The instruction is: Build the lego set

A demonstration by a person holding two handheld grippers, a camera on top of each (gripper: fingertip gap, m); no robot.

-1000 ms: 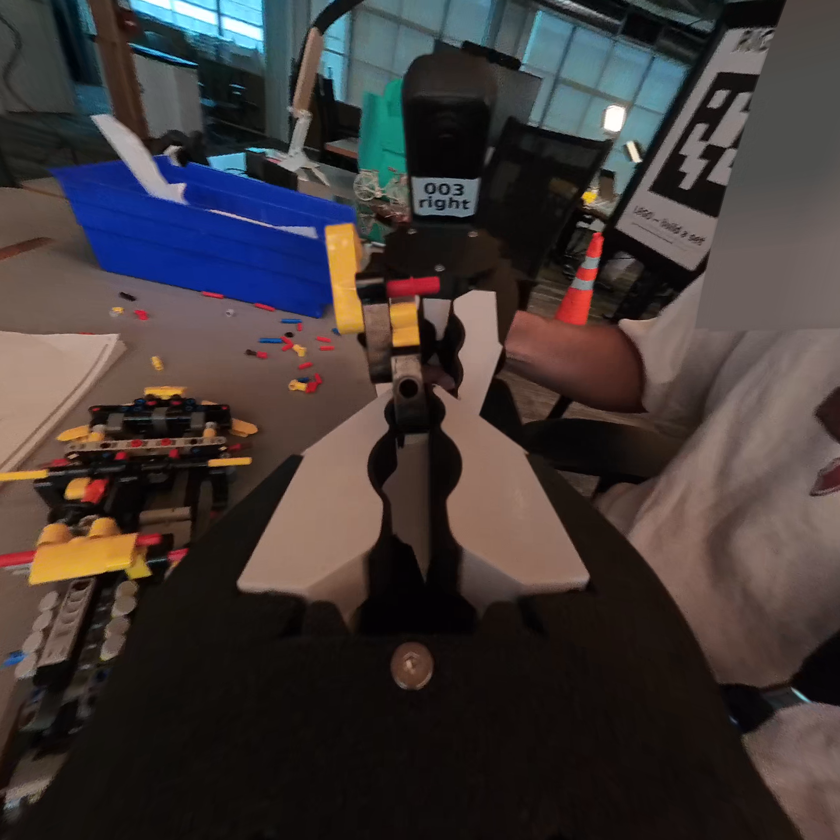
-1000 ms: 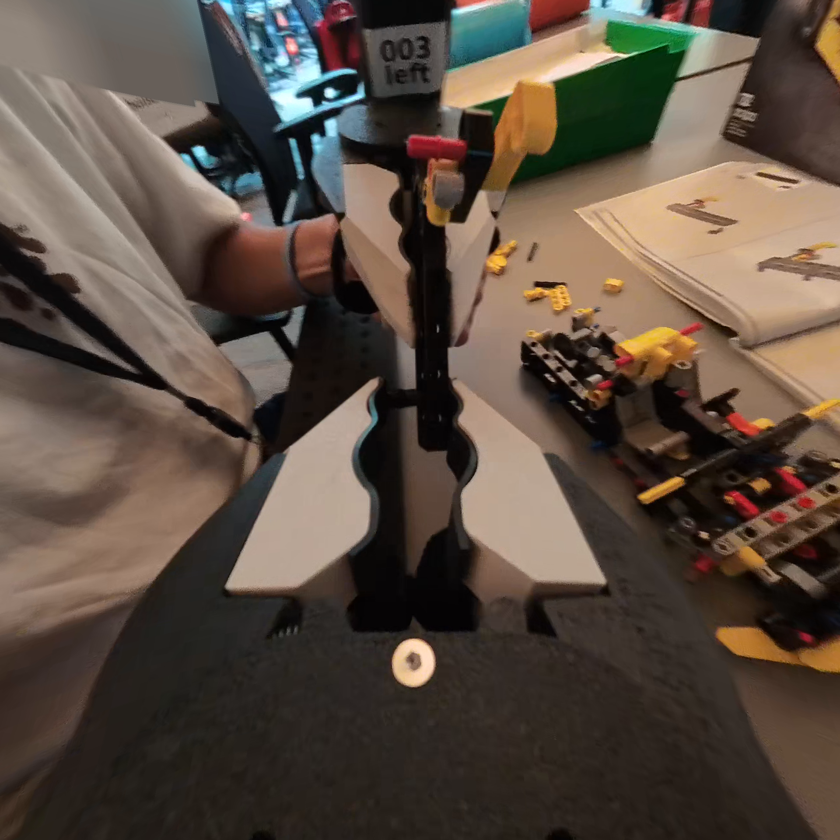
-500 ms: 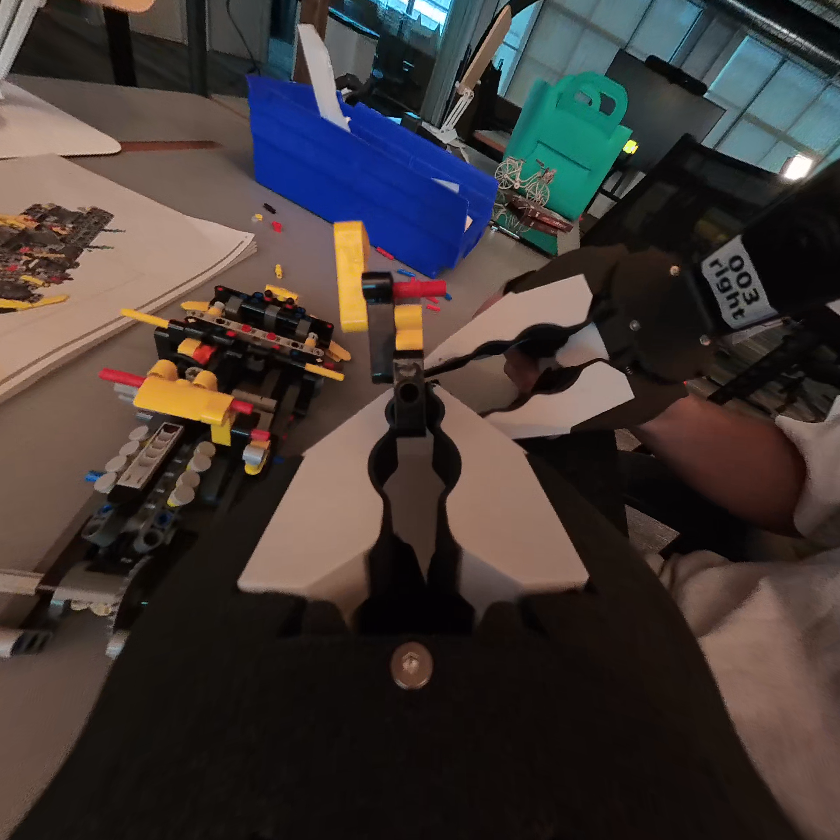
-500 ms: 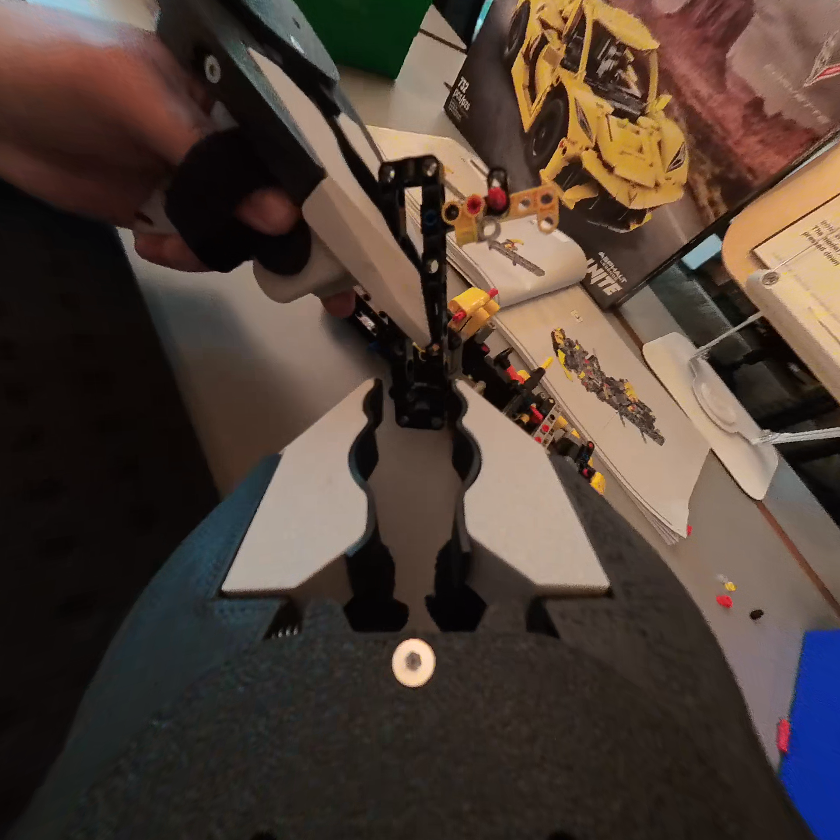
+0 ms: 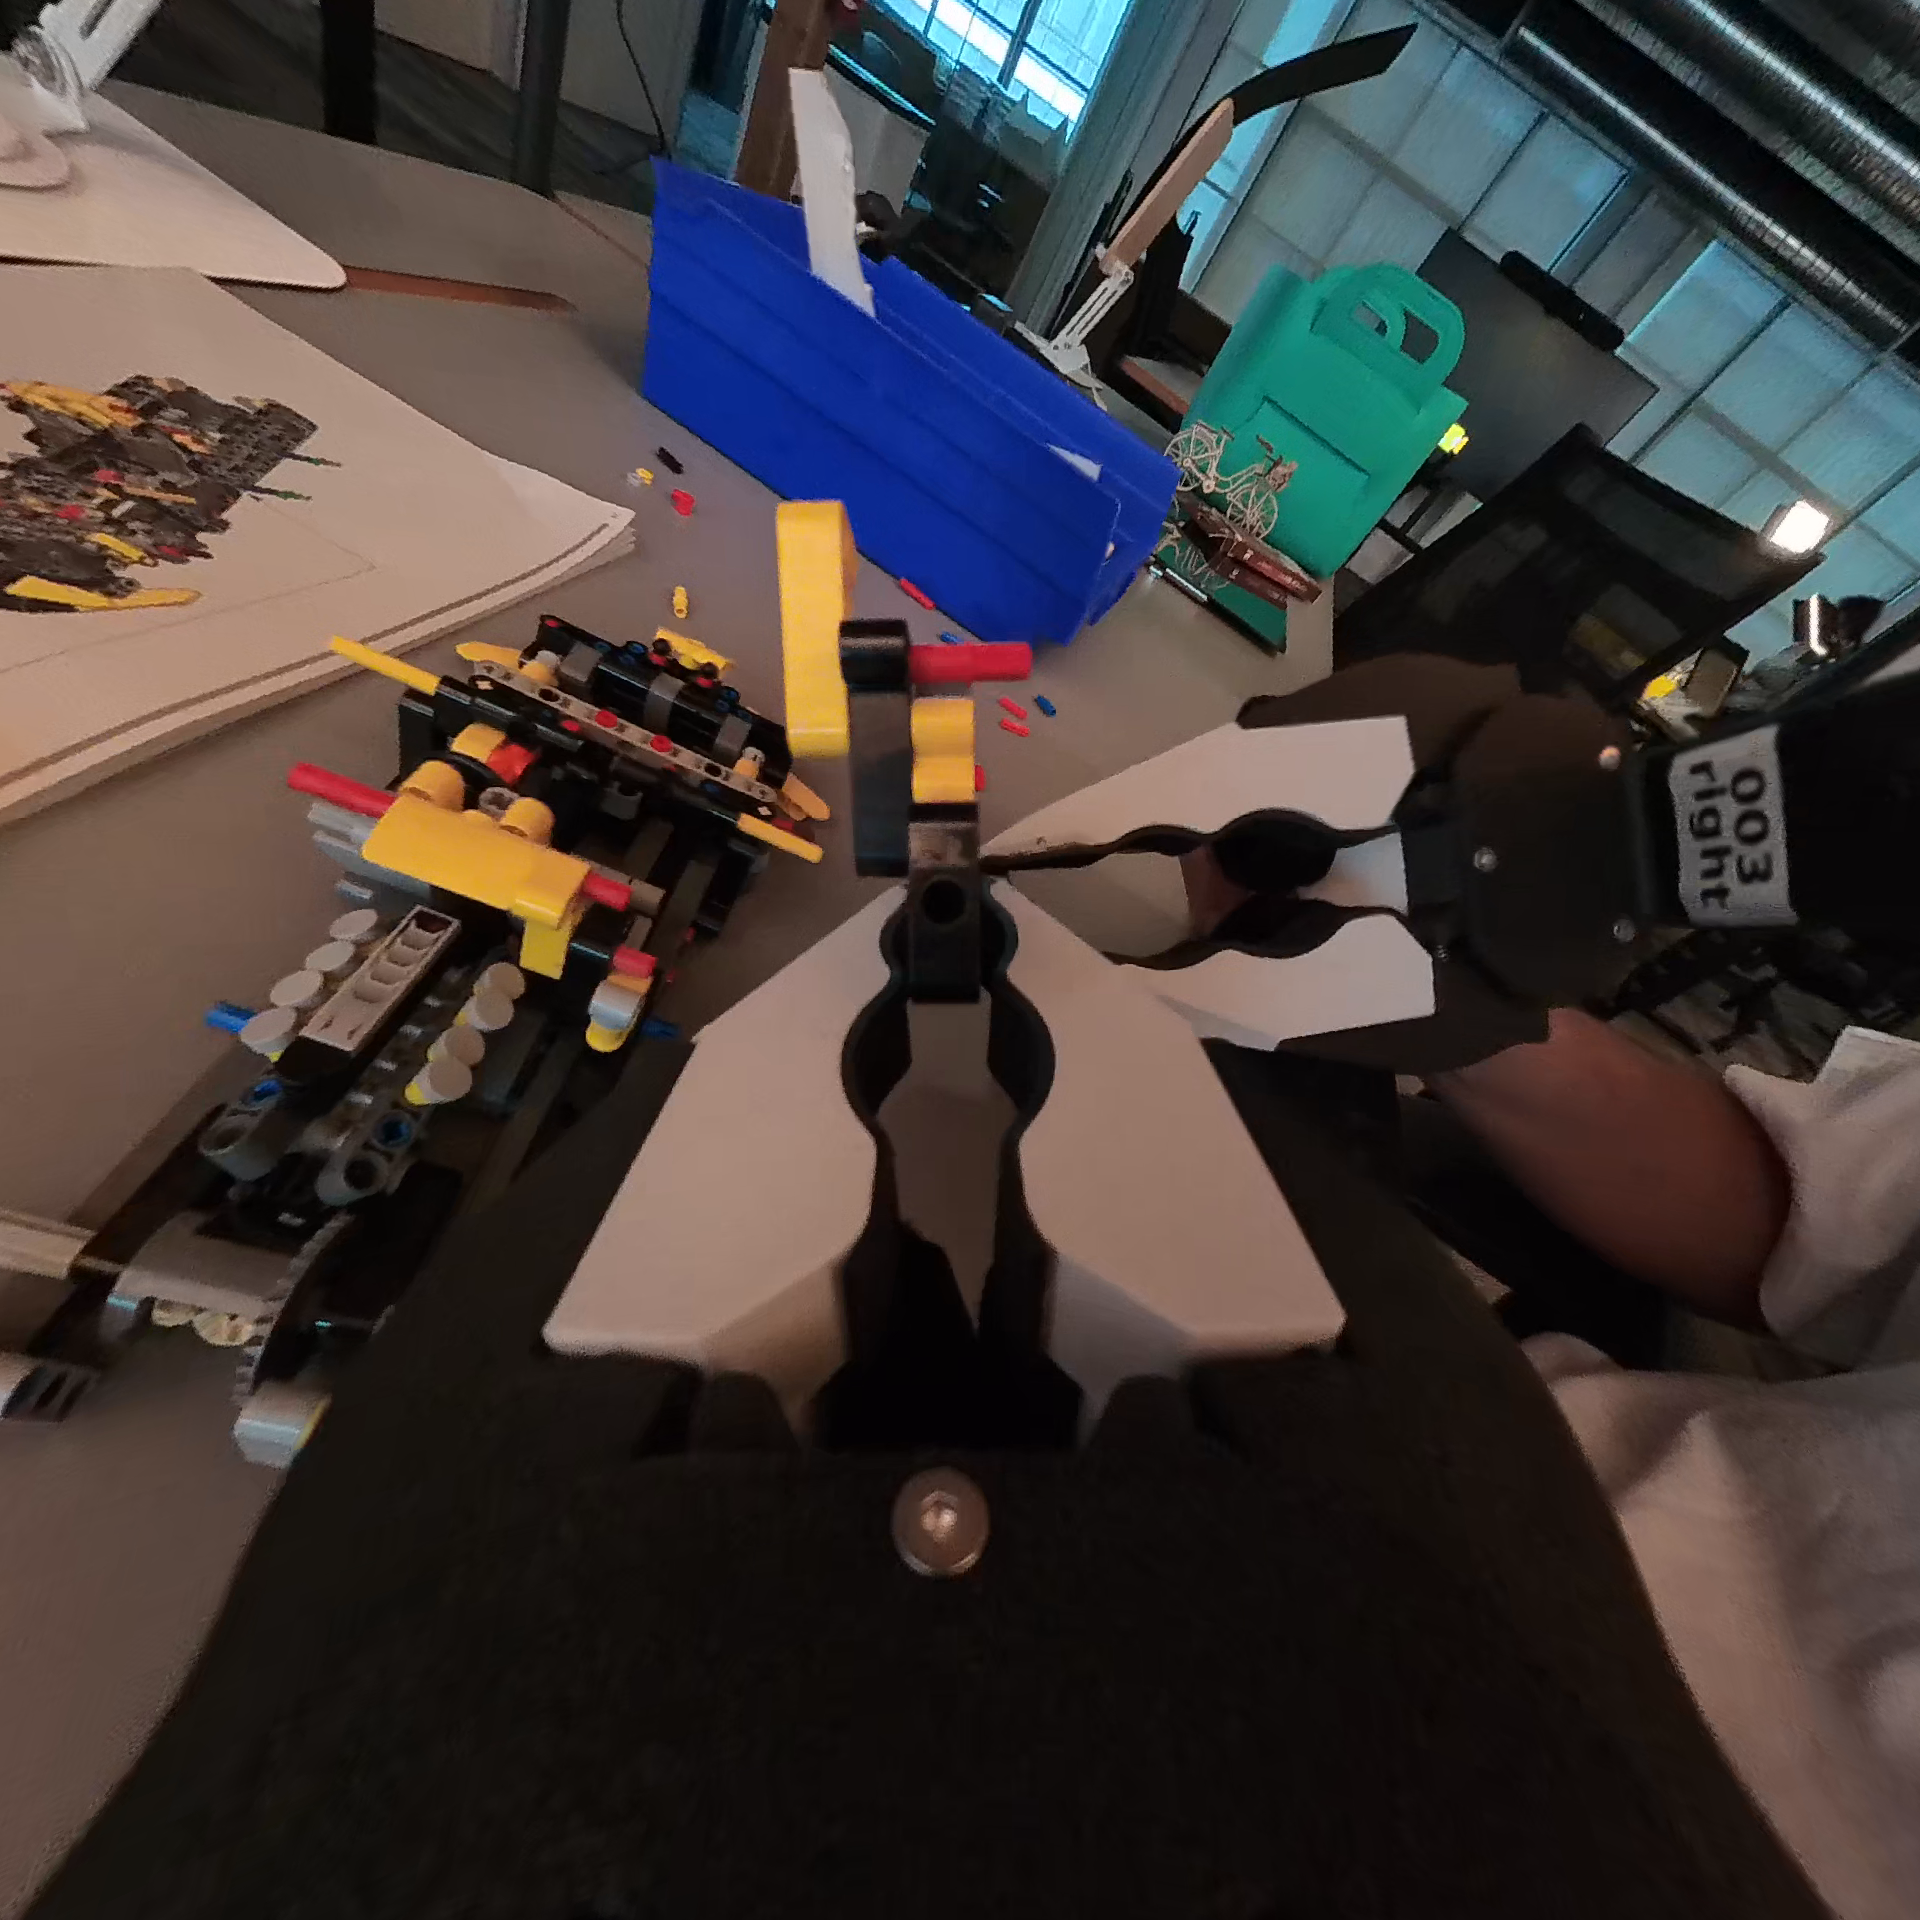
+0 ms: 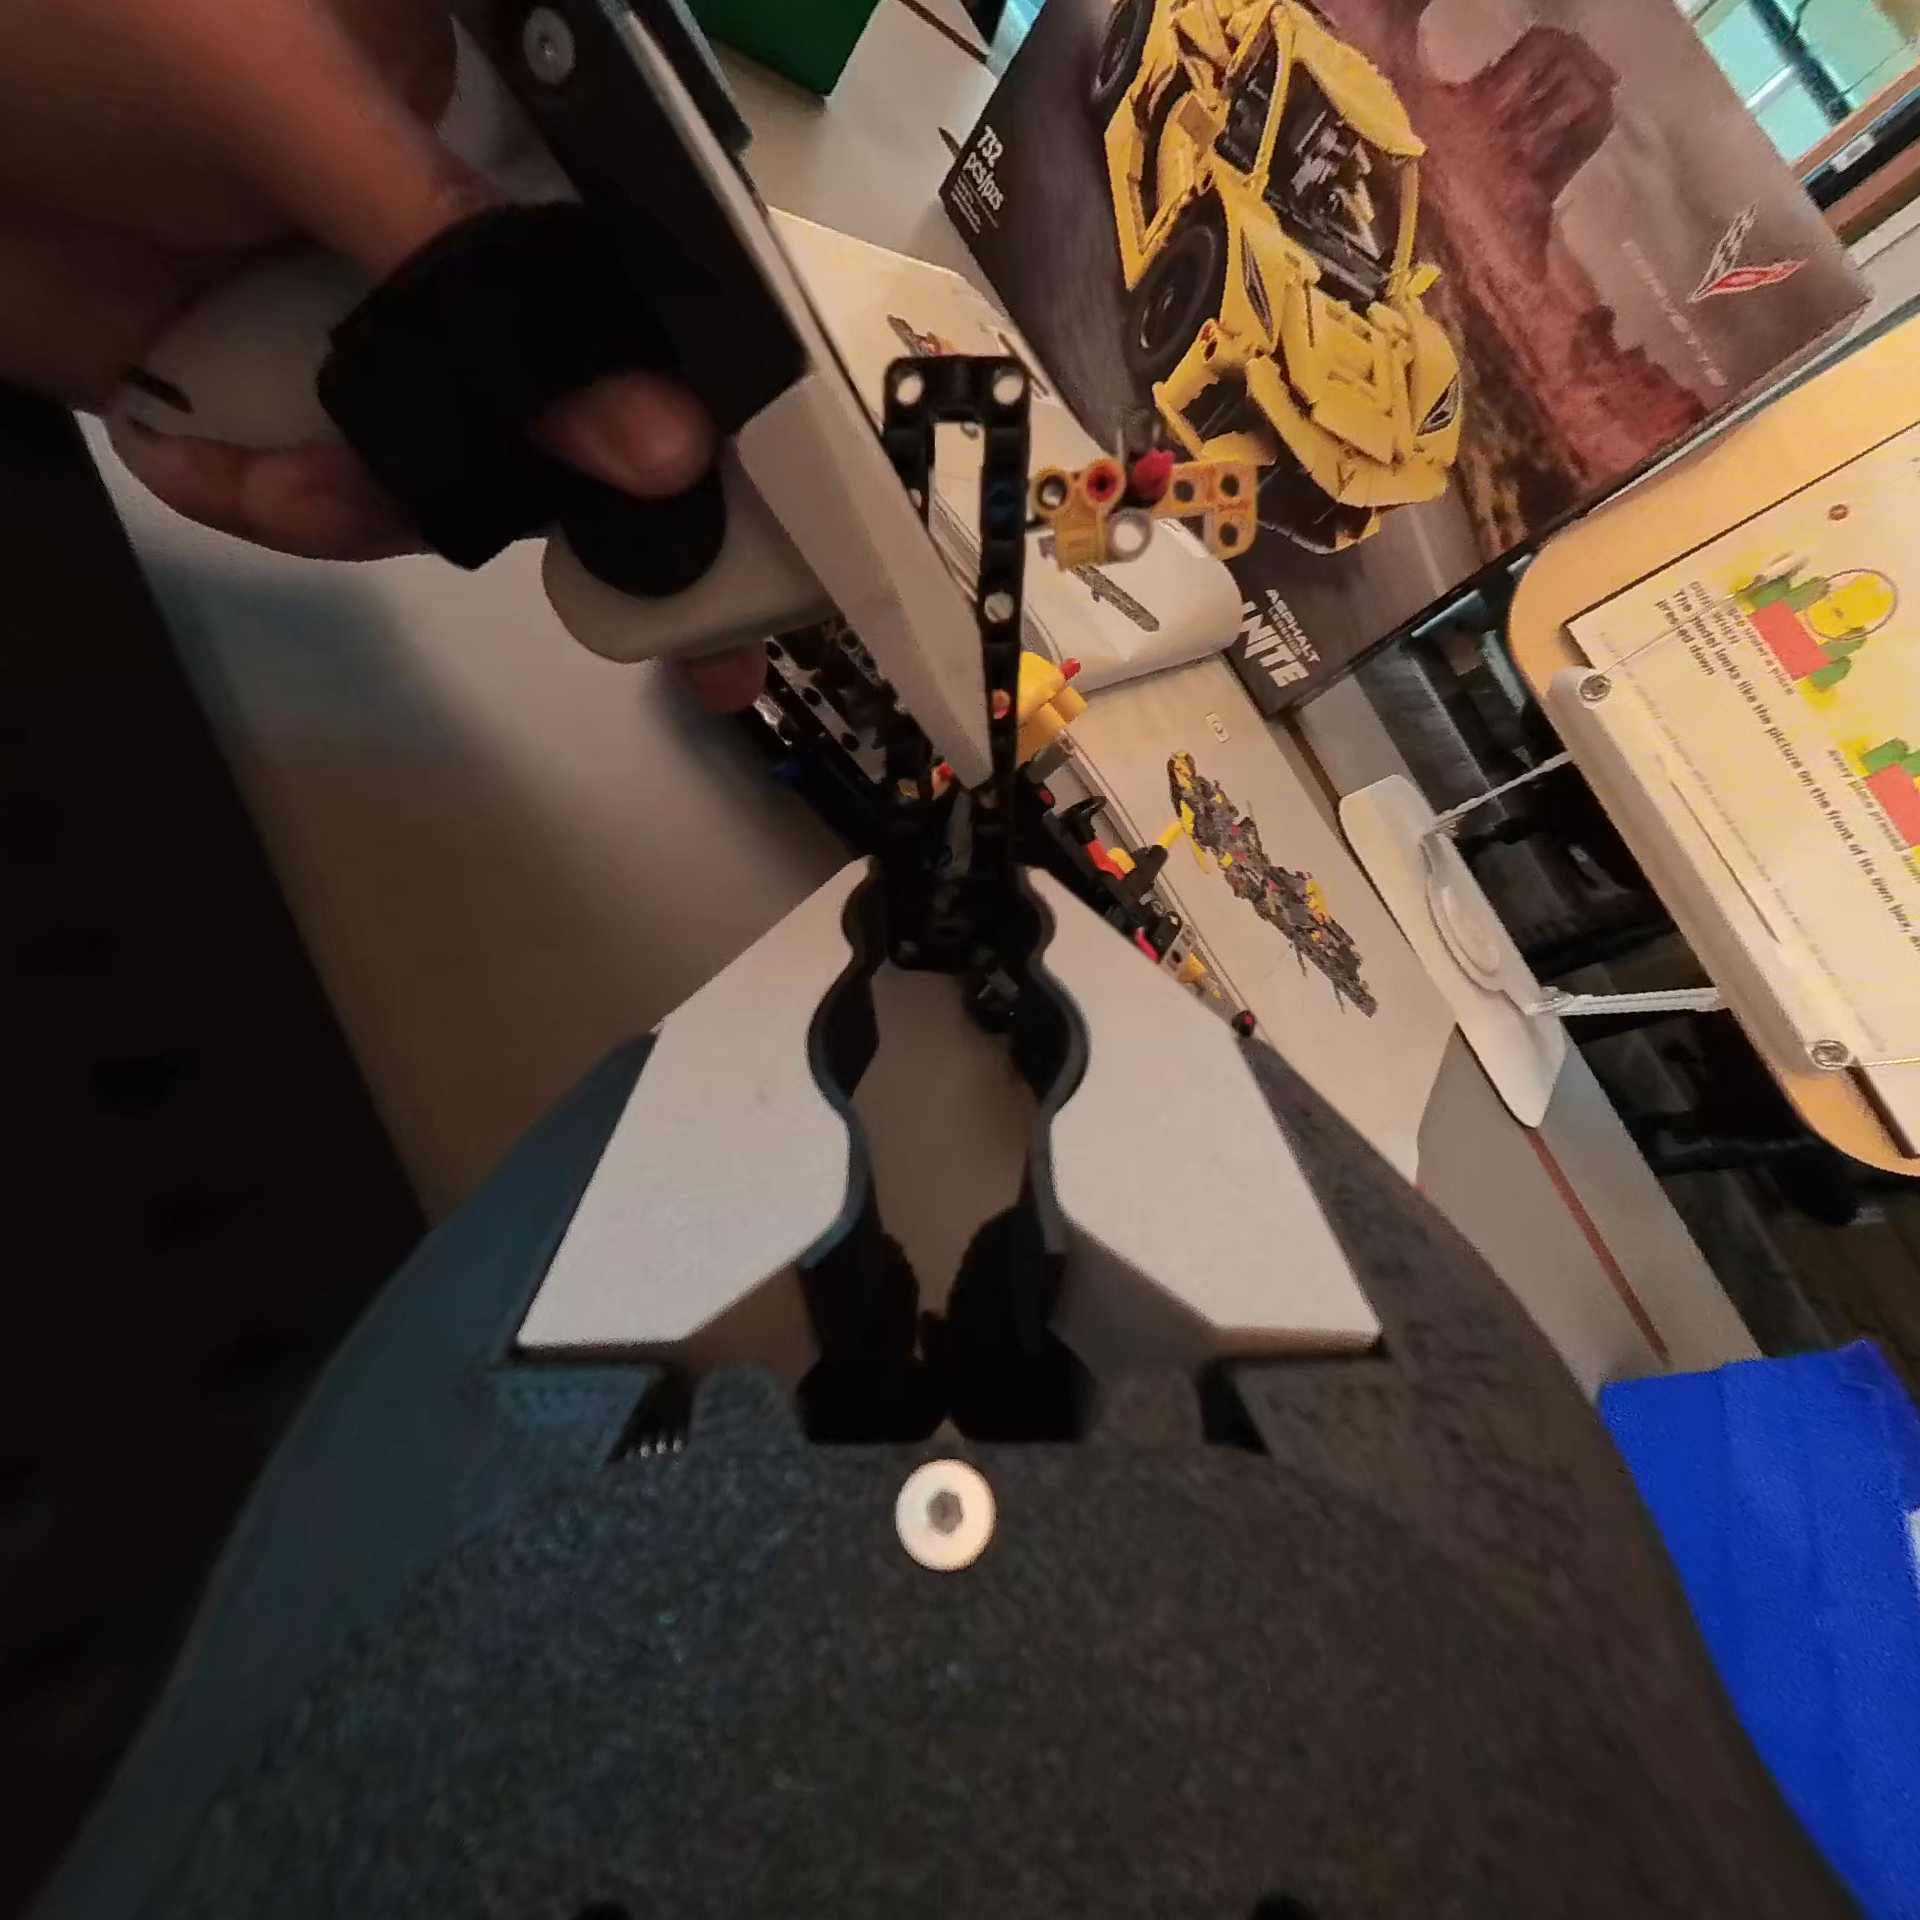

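Above the table's near edge (image 5: pixel 125 935), both grippers (image 5: pixel 940 914) (image 6: pixel 951 914) clamp the subassembly (image 5: pixel 894 748).

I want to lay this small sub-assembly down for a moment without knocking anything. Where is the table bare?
Bare grey table lies left of the half-built car, below the instruction booklet. Another bare strip runs behind the booklet toward the blue bin. The patch between bin and car is crowded with loose small pieces.

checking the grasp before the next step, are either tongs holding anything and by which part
Both tongs hold the same black lego sub-assembly at its black lower end: the left tongs and the right tongs are both shut there; its yellow and red top is free.
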